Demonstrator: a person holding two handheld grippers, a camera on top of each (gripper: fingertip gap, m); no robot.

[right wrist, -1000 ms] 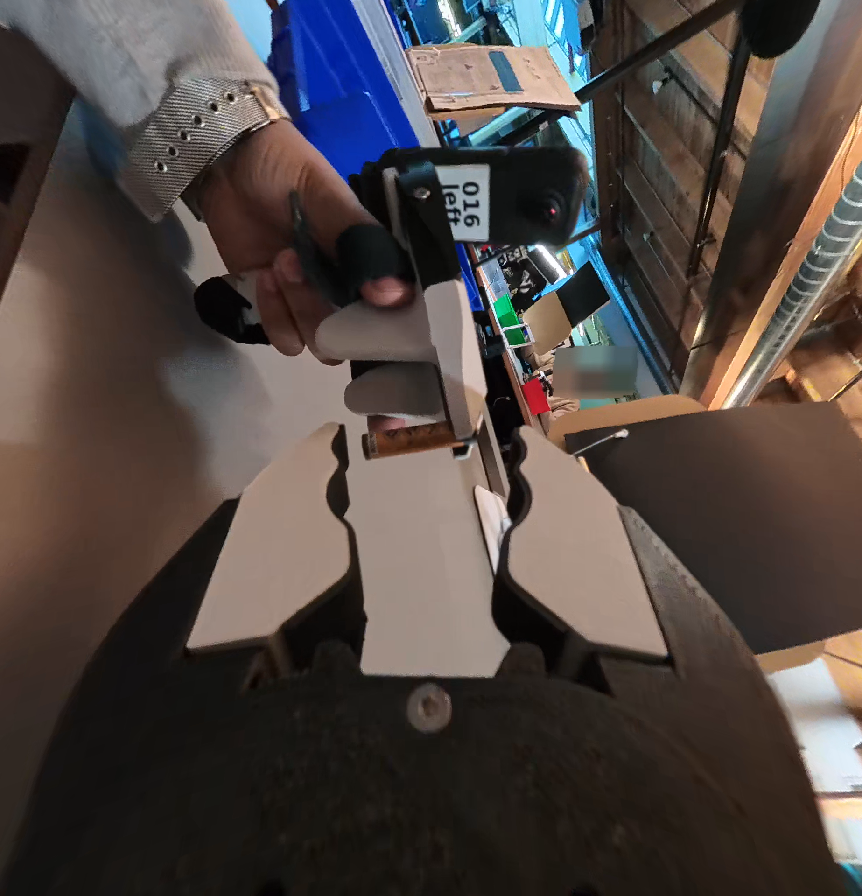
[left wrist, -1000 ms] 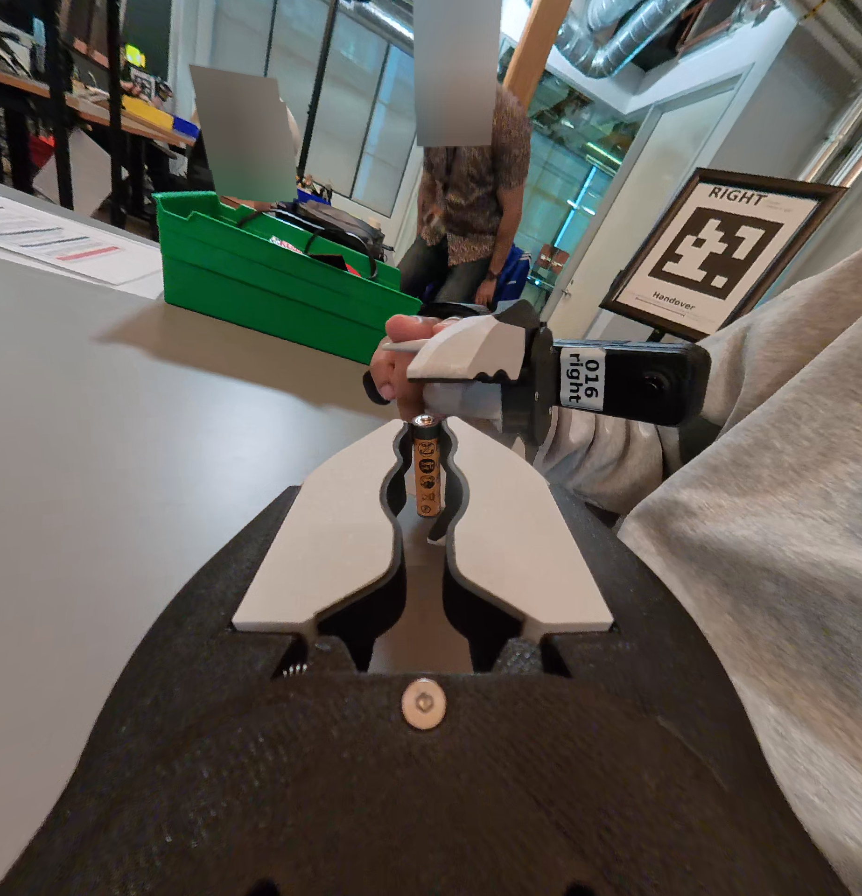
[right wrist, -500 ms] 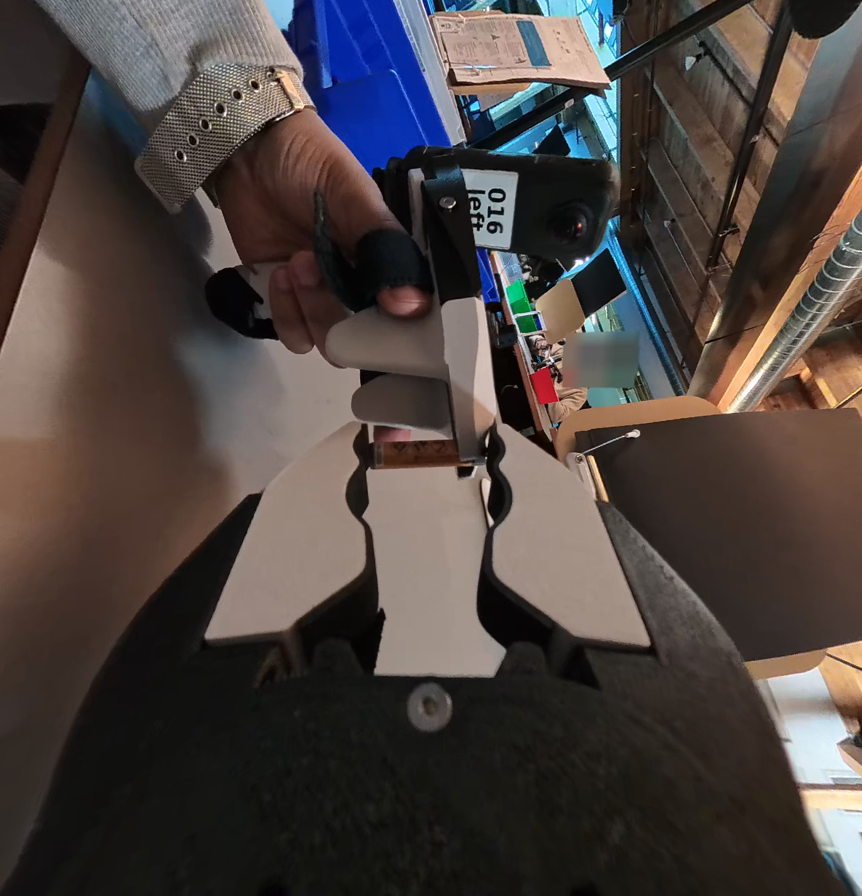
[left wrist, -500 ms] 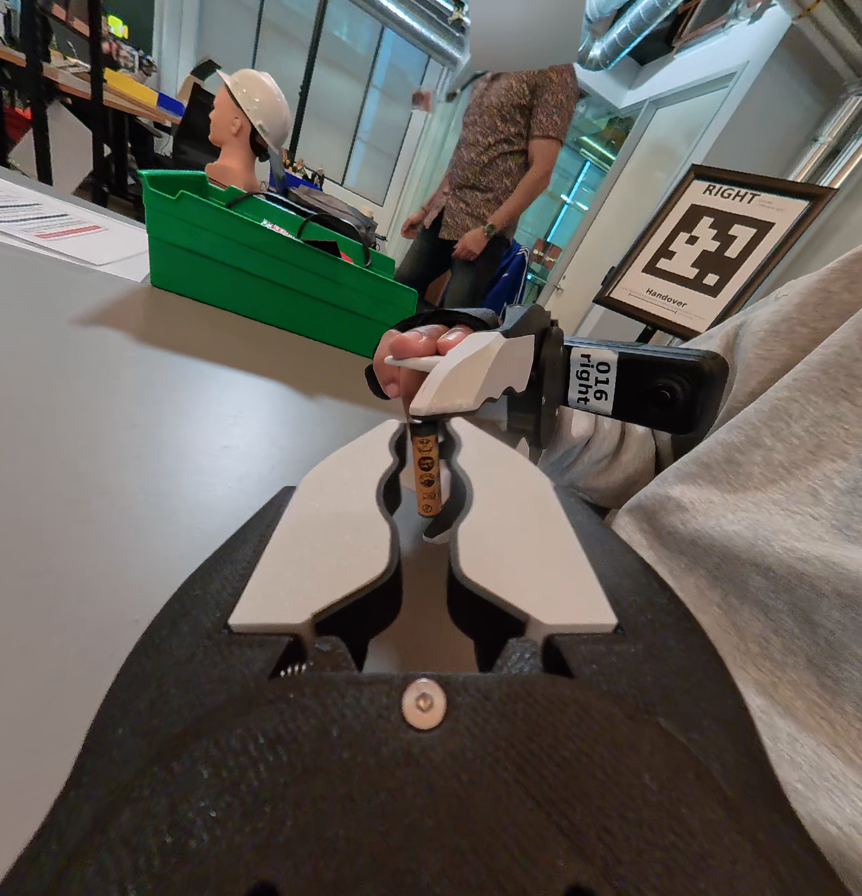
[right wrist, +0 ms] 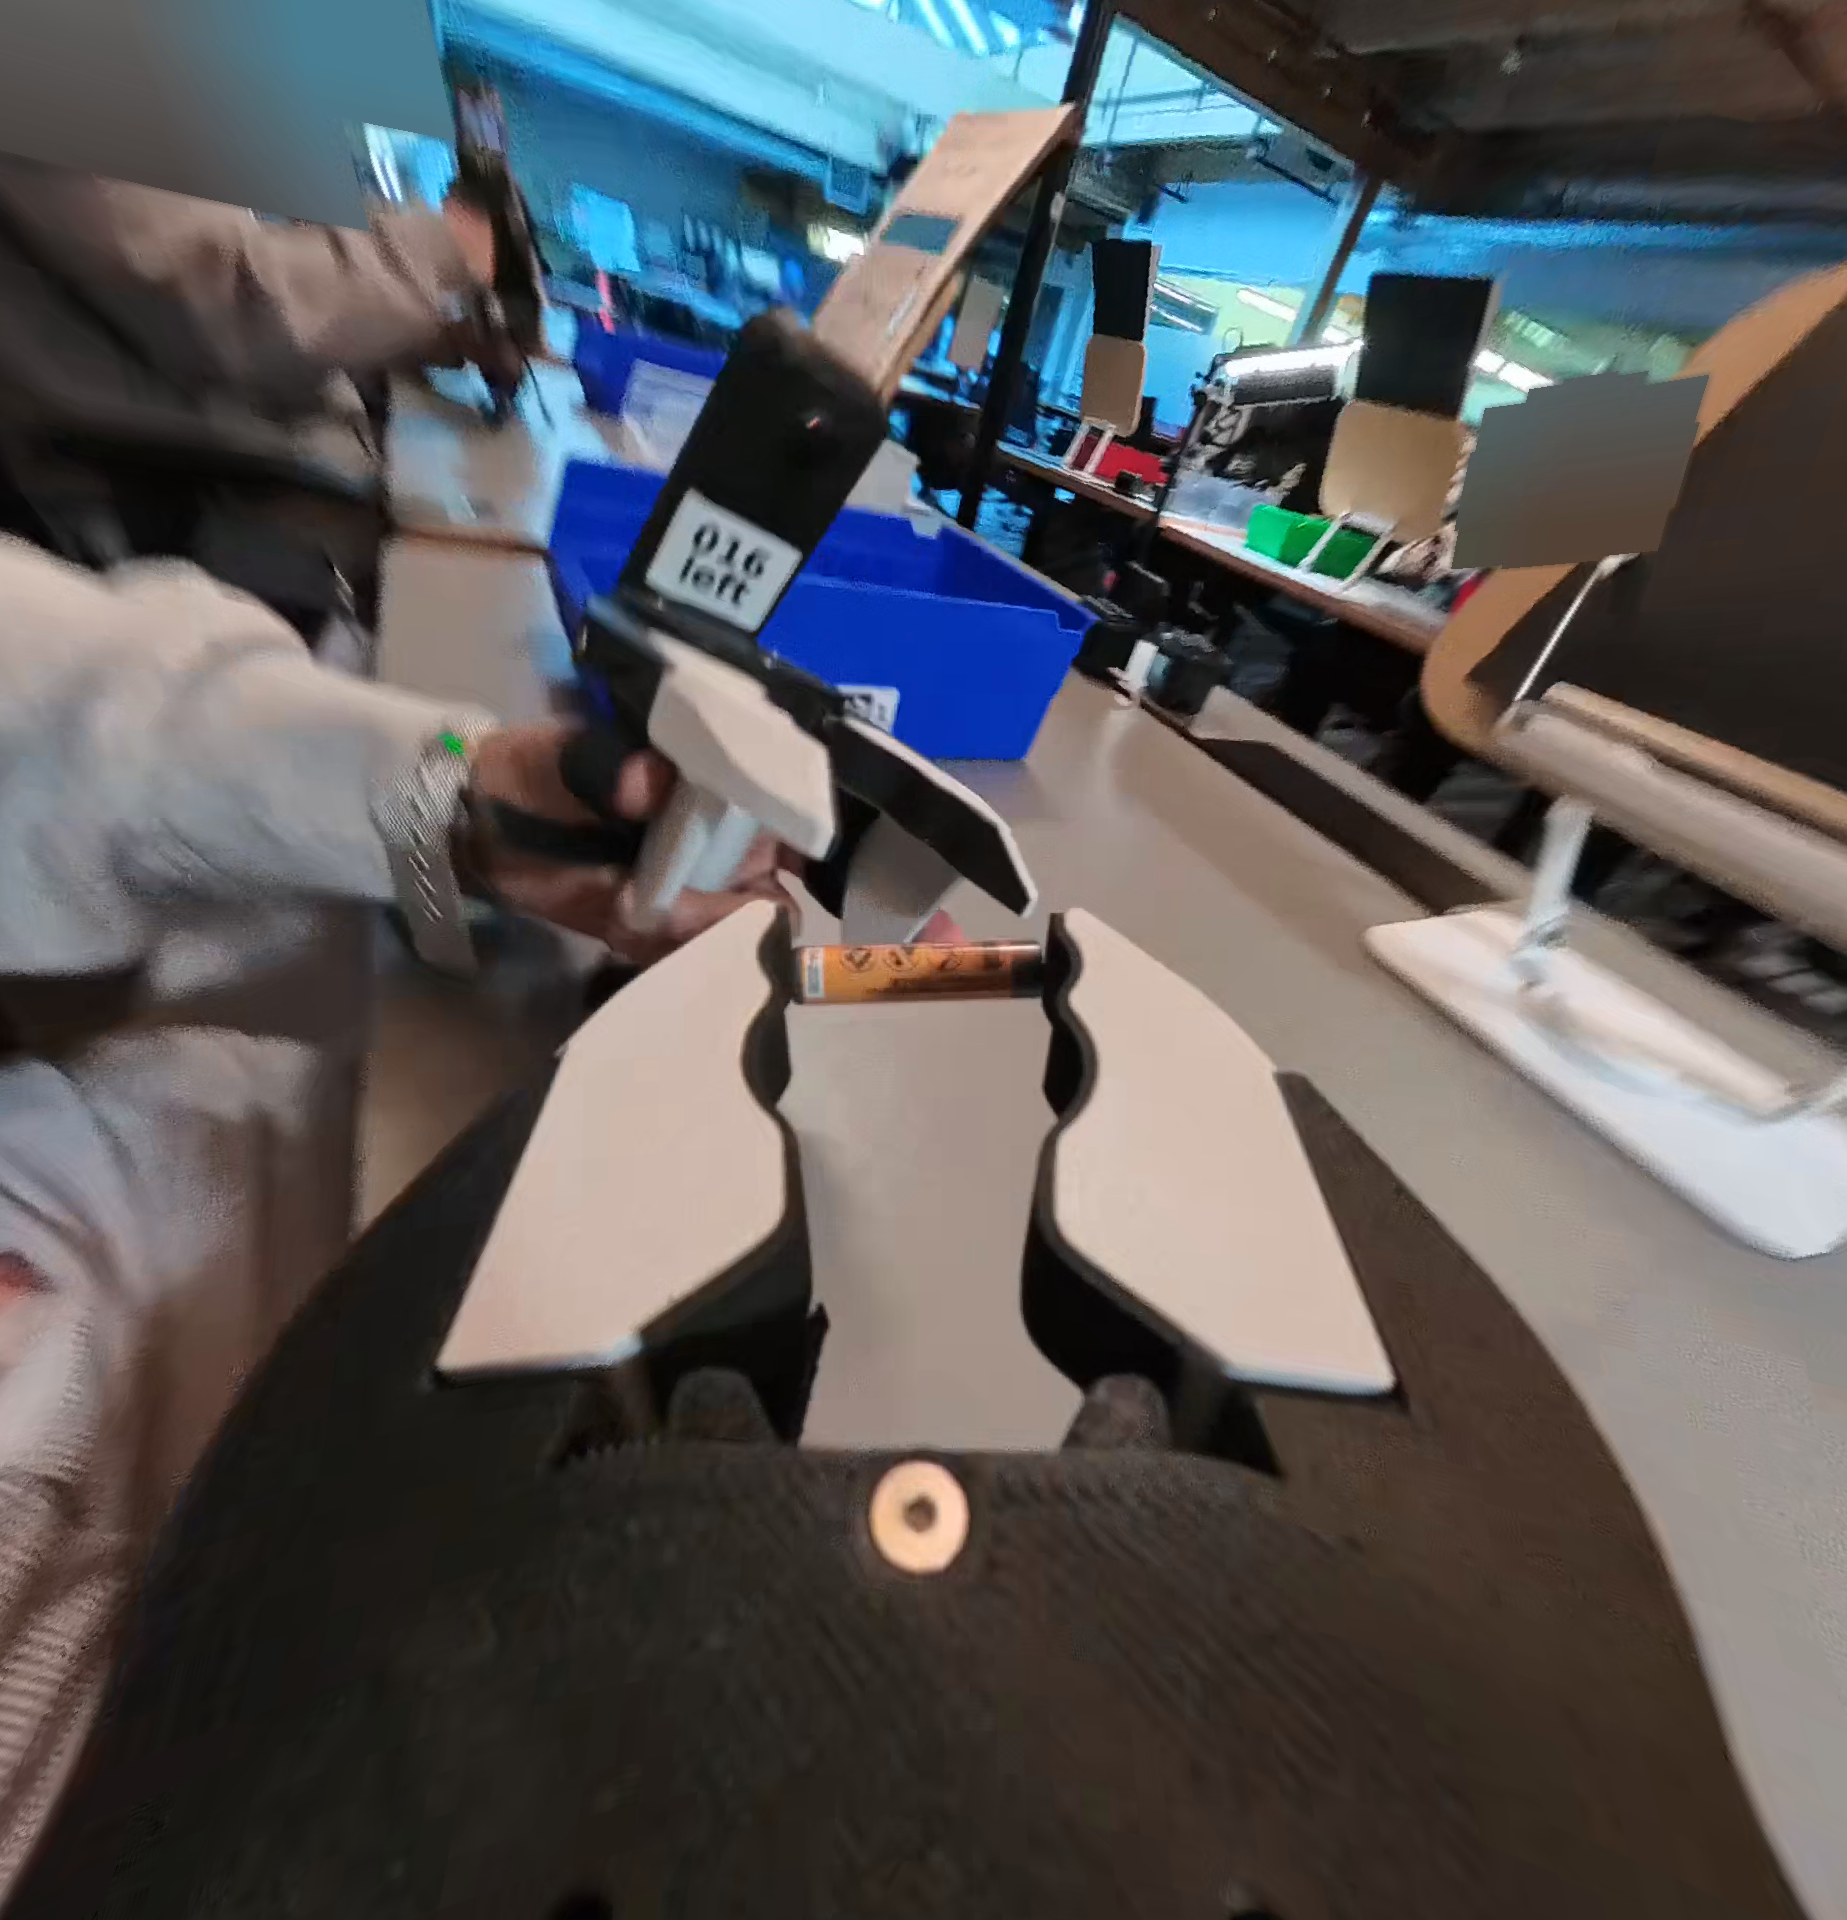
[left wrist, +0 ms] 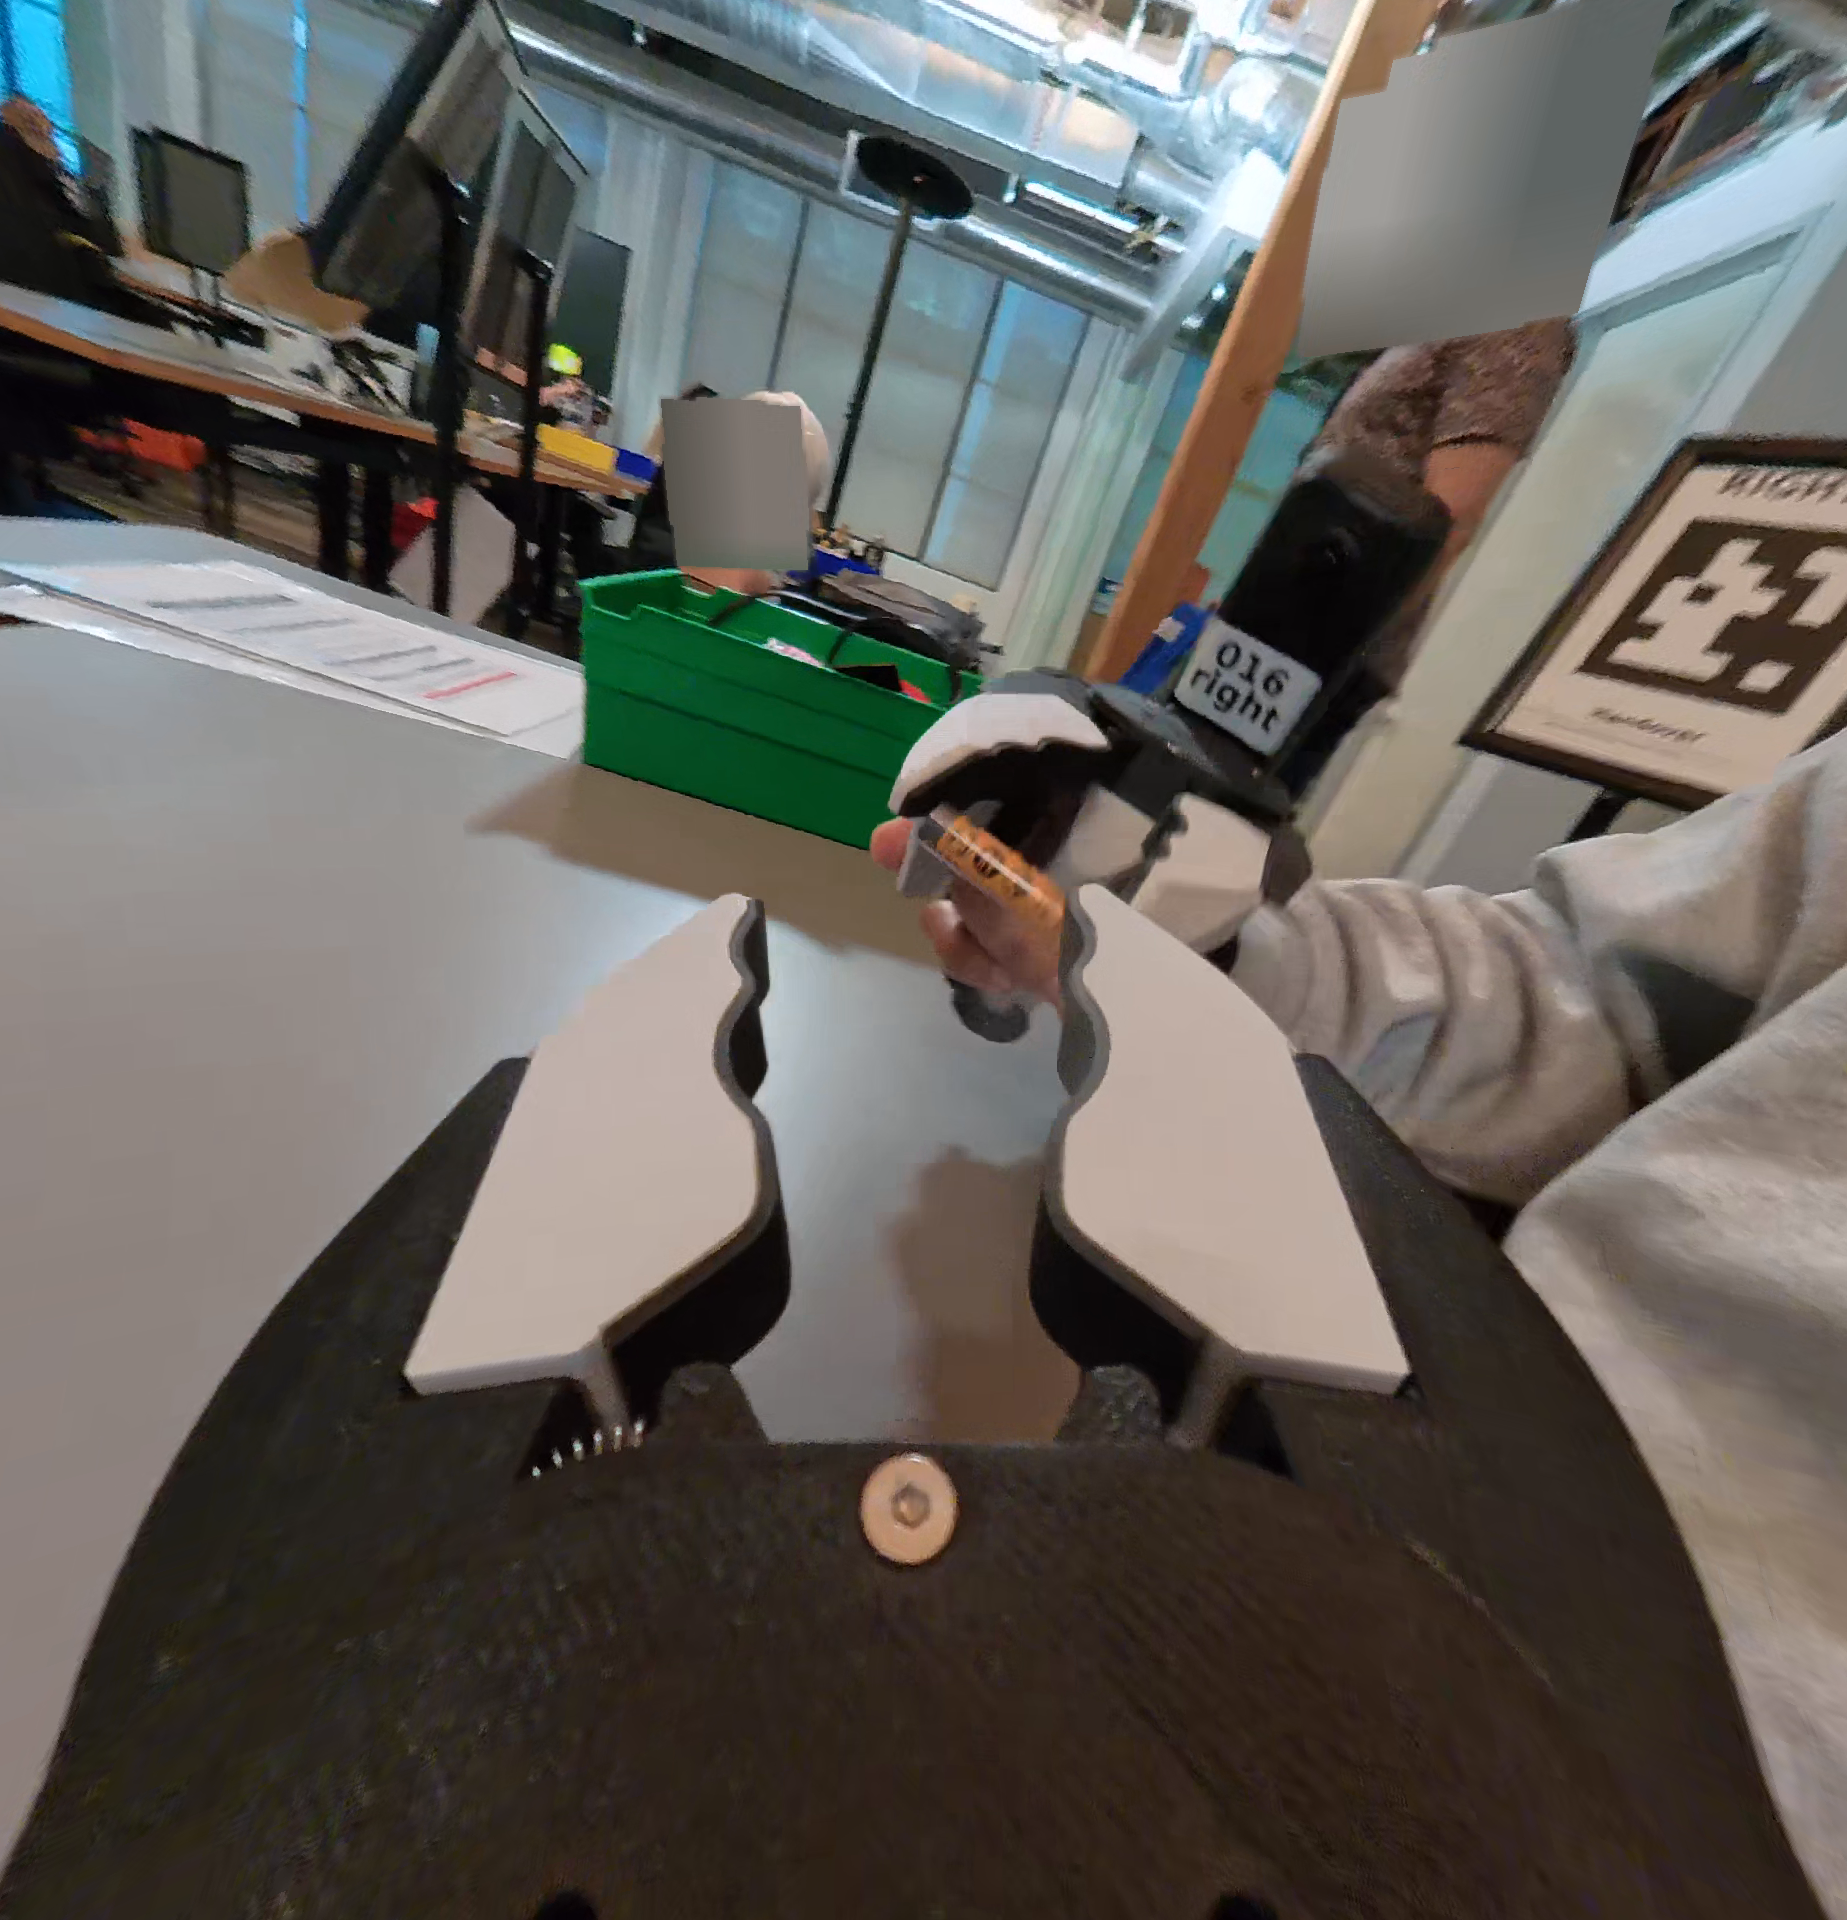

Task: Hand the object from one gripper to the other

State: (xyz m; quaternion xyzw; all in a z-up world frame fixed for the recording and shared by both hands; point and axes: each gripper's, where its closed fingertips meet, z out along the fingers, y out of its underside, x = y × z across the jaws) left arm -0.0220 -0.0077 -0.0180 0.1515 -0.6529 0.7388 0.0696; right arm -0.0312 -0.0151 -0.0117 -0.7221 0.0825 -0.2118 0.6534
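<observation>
The left gripper (left wrist: 914,914) is showing a black, bumpy body with two flat, light grey fingers (left wrist: 628,1164) that have wavy inner edges. A round silver screw (left wrist: 906,1507) is sitting in the middle, and a little spring (left wrist: 597,1442) is peeking out. The right gripper (right wrist: 917,940) is looking the same, with its own screw (right wrist: 917,1517). Each is carrying a black camera block (right wrist: 768,447) with a white label (right wrist: 721,566). The person is wearing a grey sleeve (left wrist: 1521,997) and a silver mesh watch band (right wrist: 431,821).

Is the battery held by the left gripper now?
No, the left gripper is open and empty; the battery sits between the right gripper tips.
</observation>
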